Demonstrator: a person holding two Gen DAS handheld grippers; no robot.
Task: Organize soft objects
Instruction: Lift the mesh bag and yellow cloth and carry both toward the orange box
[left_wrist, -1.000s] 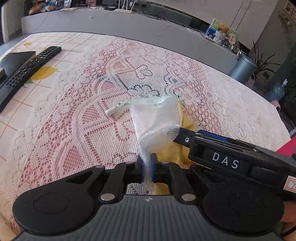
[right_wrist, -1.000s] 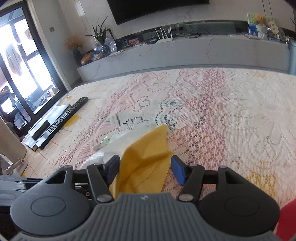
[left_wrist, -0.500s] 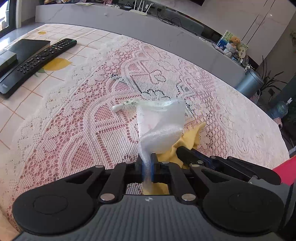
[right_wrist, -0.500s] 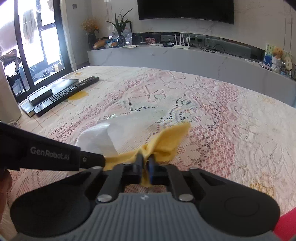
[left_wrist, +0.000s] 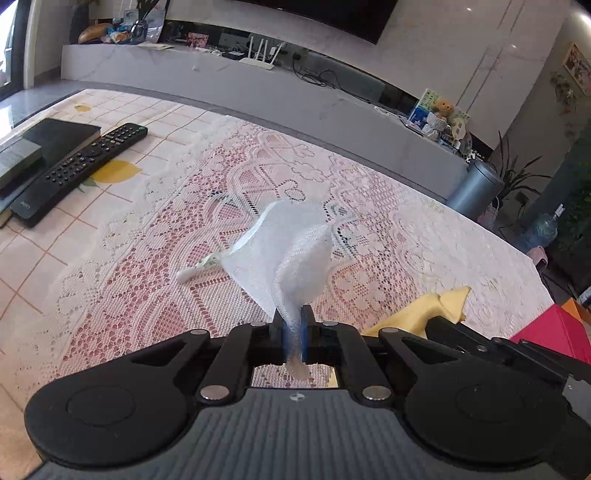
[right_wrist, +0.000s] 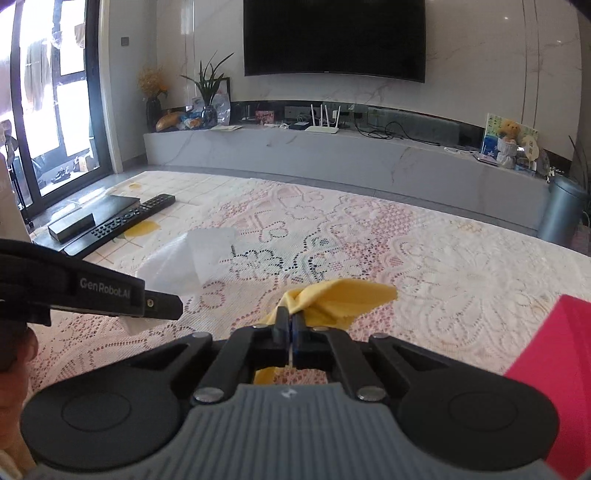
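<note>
A white mesh cloth (left_wrist: 291, 251) hangs lifted above the lace tablecloth (left_wrist: 147, 258), pinched at its lower corner by my left gripper (left_wrist: 293, 332), which is shut on it. My right gripper (right_wrist: 290, 326) is shut on a yellow cloth (right_wrist: 343, 295), raised off the table. In the left wrist view the yellow cloth (left_wrist: 439, 306) shows at the right, just past the right gripper's arm. In the right wrist view the white cloth (right_wrist: 192, 258) sits to the left behind the left gripper's body (right_wrist: 96, 291).
A black remote (left_wrist: 81, 170) and a dark box (left_wrist: 55, 140) lie at the table's left edge. A small white strip (left_wrist: 199, 267) lies on the lace beneath the white cloth. A pink box (right_wrist: 554, 369) stands at the right. A grey bin (left_wrist: 474, 192) stands beyond the table.
My right gripper closed on the yellow cloth and lifted it to the right, away from the white one. My left gripper rose with the white cloth, now clear of the table.
</note>
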